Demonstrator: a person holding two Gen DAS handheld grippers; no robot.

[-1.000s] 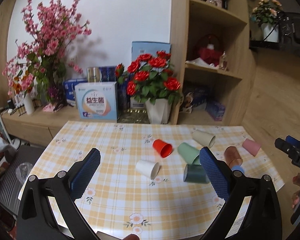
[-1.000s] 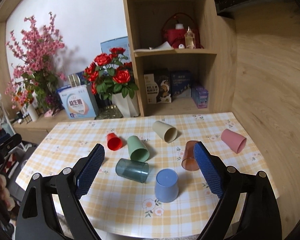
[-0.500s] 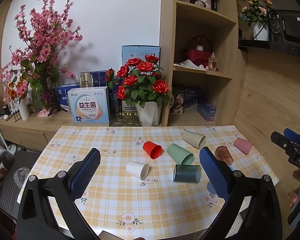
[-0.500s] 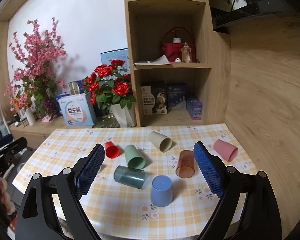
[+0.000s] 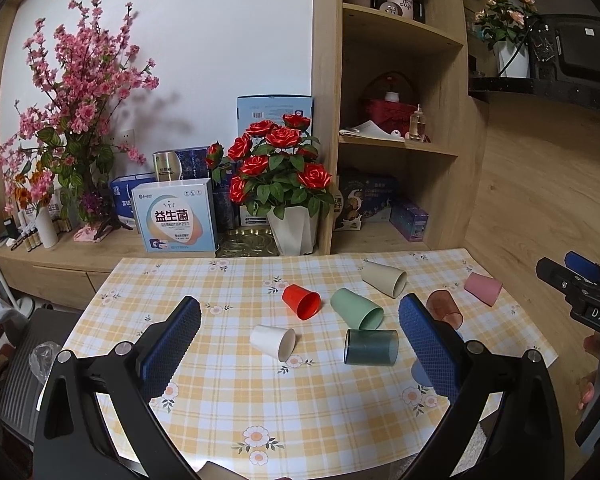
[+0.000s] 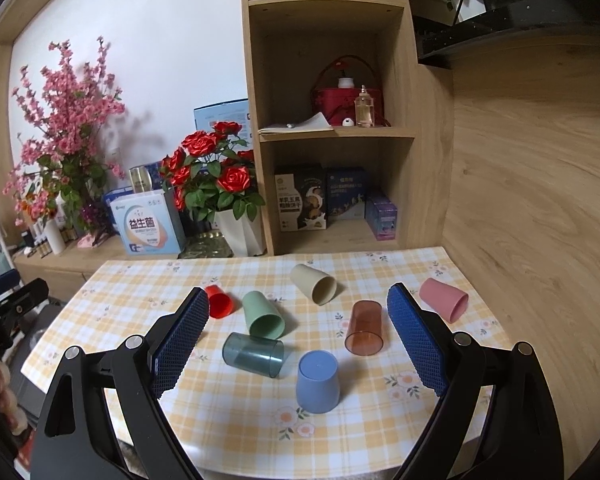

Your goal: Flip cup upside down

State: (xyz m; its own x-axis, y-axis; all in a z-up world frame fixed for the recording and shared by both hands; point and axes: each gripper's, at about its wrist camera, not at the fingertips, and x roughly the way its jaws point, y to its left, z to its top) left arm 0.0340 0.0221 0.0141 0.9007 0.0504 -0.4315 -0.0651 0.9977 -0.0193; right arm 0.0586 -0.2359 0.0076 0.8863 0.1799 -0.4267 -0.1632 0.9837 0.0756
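Several cups lie on a yellow checked table (image 5: 220,400). On their sides are a white cup (image 5: 273,341), a red cup (image 5: 301,301), a light green cup (image 5: 356,308), a dark teal cup (image 5: 371,347), a beige cup (image 5: 384,278), a brown cup (image 5: 444,309) and a pink cup (image 5: 483,288). A blue cup (image 6: 318,381) stands upside down near the front. My left gripper (image 5: 300,350) is open and empty above the front edge. My right gripper (image 6: 298,346) is open and empty, well above the blue cup.
A white pot of red roses (image 5: 280,184), boxes (image 5: 176,220) and a pink blossom vase (image 5: 80,128) stand on the sideboard behind the table. A wooden shelf unit (image 6: 328,128) rises at the back. The right gripper shows at the left wrist view's right edge (image 5: 580,300).
Both grippers have pulled back and upward from the table, so the cups look smaller and farther away. Both stay open. No cup has moved.
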